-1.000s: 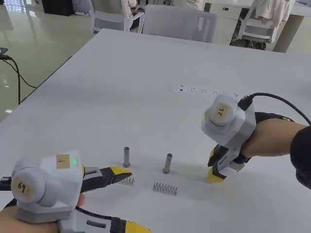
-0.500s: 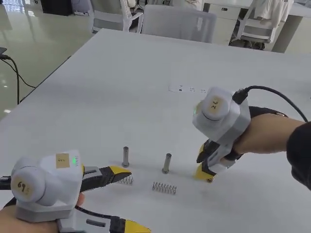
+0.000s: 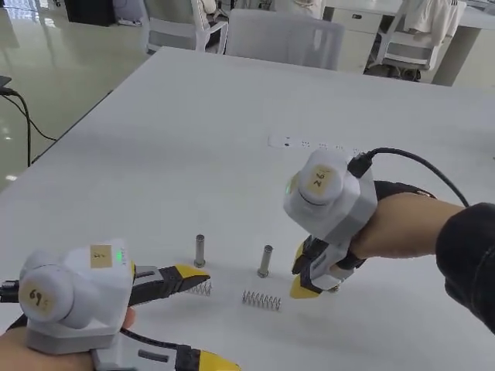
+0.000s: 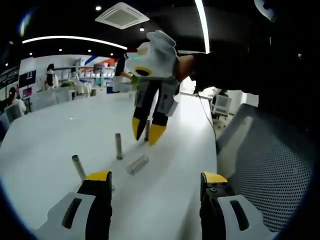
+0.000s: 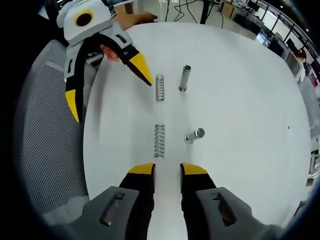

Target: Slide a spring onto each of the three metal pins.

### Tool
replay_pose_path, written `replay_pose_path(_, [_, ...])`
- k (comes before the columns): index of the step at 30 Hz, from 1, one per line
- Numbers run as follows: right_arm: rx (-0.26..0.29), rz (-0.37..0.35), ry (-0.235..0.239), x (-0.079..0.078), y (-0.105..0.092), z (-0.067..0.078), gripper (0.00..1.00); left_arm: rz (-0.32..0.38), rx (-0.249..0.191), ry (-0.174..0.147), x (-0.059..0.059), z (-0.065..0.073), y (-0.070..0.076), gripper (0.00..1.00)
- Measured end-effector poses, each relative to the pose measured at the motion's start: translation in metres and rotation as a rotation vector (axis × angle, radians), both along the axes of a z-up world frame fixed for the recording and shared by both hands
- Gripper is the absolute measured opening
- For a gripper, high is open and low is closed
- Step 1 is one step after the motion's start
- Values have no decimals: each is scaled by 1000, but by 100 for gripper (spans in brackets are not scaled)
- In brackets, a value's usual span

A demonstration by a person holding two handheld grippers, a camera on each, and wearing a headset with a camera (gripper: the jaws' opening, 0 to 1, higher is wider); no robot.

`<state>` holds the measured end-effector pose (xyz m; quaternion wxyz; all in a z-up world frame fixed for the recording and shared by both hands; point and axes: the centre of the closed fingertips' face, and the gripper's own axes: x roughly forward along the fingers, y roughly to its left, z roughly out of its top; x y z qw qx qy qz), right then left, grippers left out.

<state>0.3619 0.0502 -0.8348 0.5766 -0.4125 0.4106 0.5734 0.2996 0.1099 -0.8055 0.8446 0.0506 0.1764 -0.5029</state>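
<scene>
Spring (image 5: 159, 140) lies flat on the table (image 3: 232, 139), just ahead of the fingers of the right gripper (image 5: 168, 170) and roughly in line with the gap between them.

Change over the last second: the right gripper has swung in across the table, from well off to the side to just beside this spring. Springs and pins have not shifted. This reads as the approach for a pick-up. Both pins in sight stand bare, so the task looks to be near its start.

Right fingers are slightly parted, with nothing in them. Second spring (image 3: 203, 287) lies at the tip of one left finger; touching or just beside, cannot tell. Left gripper (image 4: 156, 177) has stayed put, fingers spread wide and empty. Near pin (image 5: 194, 135) stands just to one side of the right fingers. Far pin (image 3: 200, 250) stands beyond it, closer to the left fingers.

Springs: fine bright wire, short open coils, likely to roll and to squash under a hard pinch. Pins: smooth grey metal cylinders, upright. Fingers: black, with yellow wedge tips. Table: white, matte, flat.
</scene>
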Motion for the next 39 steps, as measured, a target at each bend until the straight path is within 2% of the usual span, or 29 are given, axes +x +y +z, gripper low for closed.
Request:
replay_pose_path(7, [3,17,15,-8,10,-8,16,1,-1,1,0,0,0,67])
replay_pose_path(20, [-9,10,37,-12,16,-25,10,0,2,4,0,-1,0,67])
replay_pose_path(33, [-29,10,22,-11,17,-35,8,0,5,6,-1,-1,0,66])
replay_pose_path(39, [-32,13,18,-11,17,-34,8,-1,6,5,-1,0,0,66])
